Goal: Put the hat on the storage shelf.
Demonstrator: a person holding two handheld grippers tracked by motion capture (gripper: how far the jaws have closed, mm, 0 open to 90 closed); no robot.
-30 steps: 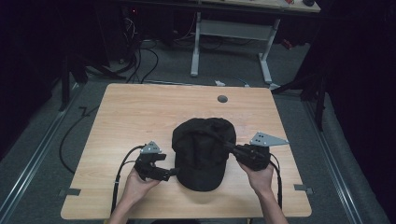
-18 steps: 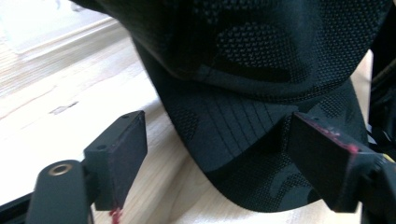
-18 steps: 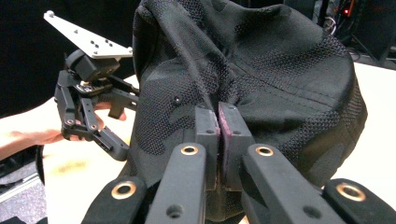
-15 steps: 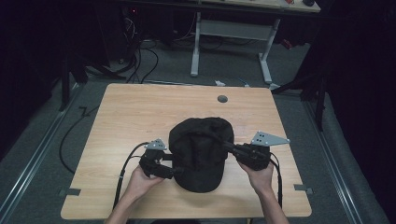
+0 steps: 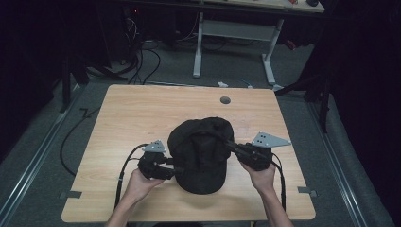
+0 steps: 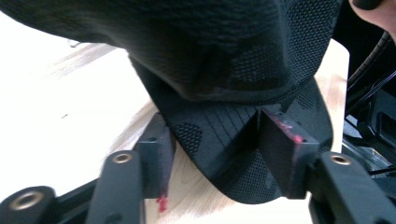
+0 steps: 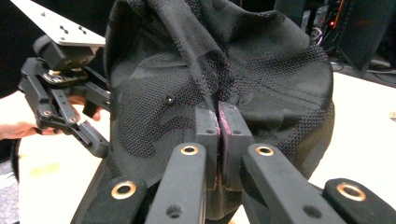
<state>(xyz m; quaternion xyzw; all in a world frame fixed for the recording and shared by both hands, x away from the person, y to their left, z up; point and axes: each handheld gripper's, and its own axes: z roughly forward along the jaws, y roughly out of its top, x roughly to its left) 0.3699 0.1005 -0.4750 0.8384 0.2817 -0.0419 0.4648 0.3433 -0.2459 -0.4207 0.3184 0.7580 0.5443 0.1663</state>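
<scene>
Since a second ago, the left tongs (image 5: 174,171) have slid in against the black cap (image 5: 202,149), jaws apart around its brim. Right tongs (image 5: 230,145) are clamped on crown fabric, seen up close in the right gripper view. Cap sits near-centre on the wooden bench (image 5: 142,109). Beyond: grey floor, cables (image 5: 142,56), white desk legs (image 5: 198,45), darkness.

Cap (image 5: 202,151) black, mesh-textured weave (tonal camo-like patches). Table (image 5: 132,113) light wood grain. Gripper pads (image 7: 223,128) black with pink-red smears.
</scene>
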